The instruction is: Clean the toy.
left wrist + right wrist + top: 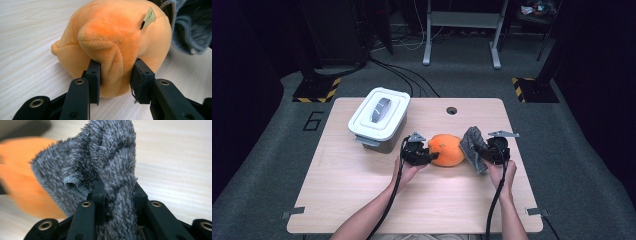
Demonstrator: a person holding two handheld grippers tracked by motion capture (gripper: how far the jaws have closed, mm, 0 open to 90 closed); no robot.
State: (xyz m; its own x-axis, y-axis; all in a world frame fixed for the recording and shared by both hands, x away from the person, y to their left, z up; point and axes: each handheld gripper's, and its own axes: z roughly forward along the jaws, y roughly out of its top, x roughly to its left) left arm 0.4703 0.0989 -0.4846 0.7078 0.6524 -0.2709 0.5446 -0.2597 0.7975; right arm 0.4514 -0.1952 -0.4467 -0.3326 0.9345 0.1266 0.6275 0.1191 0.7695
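From above, the orange plush toy (pixel 446 150) lies near the middle of the tabletop (pixel 362 190), its long axis running left to right between the 2 hands; the left tool (pixel 430 156) bites its left end, while the right tool (pixel 477 150) holds a grey cloth (pixel 472 145) touching the toy's right end. A white lidded box (pixel 379 117) stands farther off to the left. Along the left tool (pixel 116 75), both pads are clenched on a fold of the toy (pixel 112 37). Along the right tool (pixel 118 195), the jaws are clamped on the bunched cloth (pixel 100 157), with the blurred orange toy (pixel 22 182) just left of it, so I reckon any wipe travels leftward.
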